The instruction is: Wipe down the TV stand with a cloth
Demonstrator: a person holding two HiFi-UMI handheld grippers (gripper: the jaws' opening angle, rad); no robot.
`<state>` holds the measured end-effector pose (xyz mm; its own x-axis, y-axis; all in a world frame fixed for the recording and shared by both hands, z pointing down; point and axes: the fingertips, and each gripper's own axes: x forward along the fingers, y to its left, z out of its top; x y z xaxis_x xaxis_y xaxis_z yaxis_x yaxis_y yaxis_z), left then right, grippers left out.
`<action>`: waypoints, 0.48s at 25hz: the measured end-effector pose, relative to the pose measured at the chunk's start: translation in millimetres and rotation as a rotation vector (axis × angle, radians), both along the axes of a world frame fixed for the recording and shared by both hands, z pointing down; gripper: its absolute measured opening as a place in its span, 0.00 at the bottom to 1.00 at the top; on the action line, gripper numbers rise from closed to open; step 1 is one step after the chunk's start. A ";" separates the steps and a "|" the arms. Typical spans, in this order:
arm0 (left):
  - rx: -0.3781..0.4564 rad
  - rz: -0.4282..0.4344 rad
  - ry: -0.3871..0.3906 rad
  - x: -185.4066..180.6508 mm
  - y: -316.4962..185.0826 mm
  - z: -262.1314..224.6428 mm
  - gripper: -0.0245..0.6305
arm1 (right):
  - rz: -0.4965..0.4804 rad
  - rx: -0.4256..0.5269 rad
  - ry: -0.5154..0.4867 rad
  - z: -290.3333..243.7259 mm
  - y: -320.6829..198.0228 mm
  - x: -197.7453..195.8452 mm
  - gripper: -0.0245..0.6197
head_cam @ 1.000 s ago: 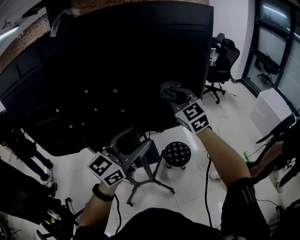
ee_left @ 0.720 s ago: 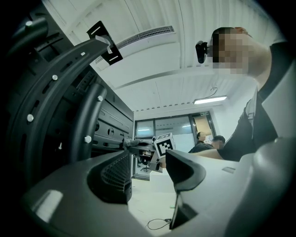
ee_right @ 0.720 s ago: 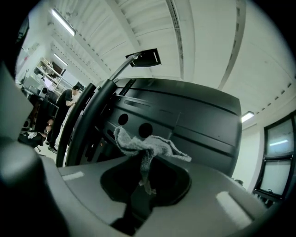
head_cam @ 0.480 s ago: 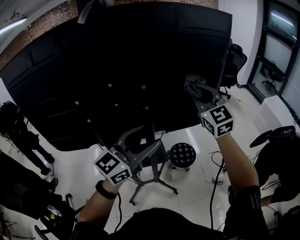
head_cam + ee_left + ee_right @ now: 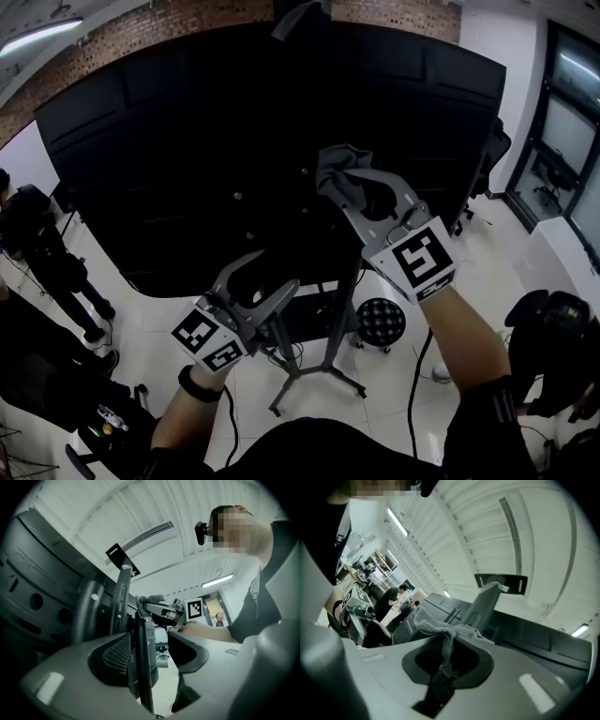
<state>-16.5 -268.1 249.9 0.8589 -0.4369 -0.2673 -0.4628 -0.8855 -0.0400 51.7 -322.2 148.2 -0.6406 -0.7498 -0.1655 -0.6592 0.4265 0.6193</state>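
The grey cloth is a soft, nubbly knit rag, bunched into a lump at the tip of the right gripper. In the right gripper view its jaws are pressed together on a twisted strand of it, and the loose part spills over their tops. The cloth is held high, right at the matte black back panel of the TV, a broad, gently curved plastic shell dotted with small pale screws. Below the panel the TV stand shows as a slim dark metal post on splayed legs over glossy white floor tiles. A round black stool with a dotted top sits just beside the post.

The right arm reaches up and forward, and its marker cube faces the camera. The left gripper sits lower, angled up at the panel's lower edge. Its ribbed jaws stand apart. A thin upright bar rises between them, close against one pad and clear of the other
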 end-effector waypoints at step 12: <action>0.022 -0.156 0.033 -154.8 -10.2 -1.9 0.45 | -0.078 -0.022 0.290 16.3 -8.2 -215.6 0.11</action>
<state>-171.3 -278.3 247.9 0.7718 -0.5581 -0.3047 -0.5961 -0.8019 -0.0410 -163.9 -330.4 164.5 -0.7148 -0.6976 0.0491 -0.4203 0.4846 0.7671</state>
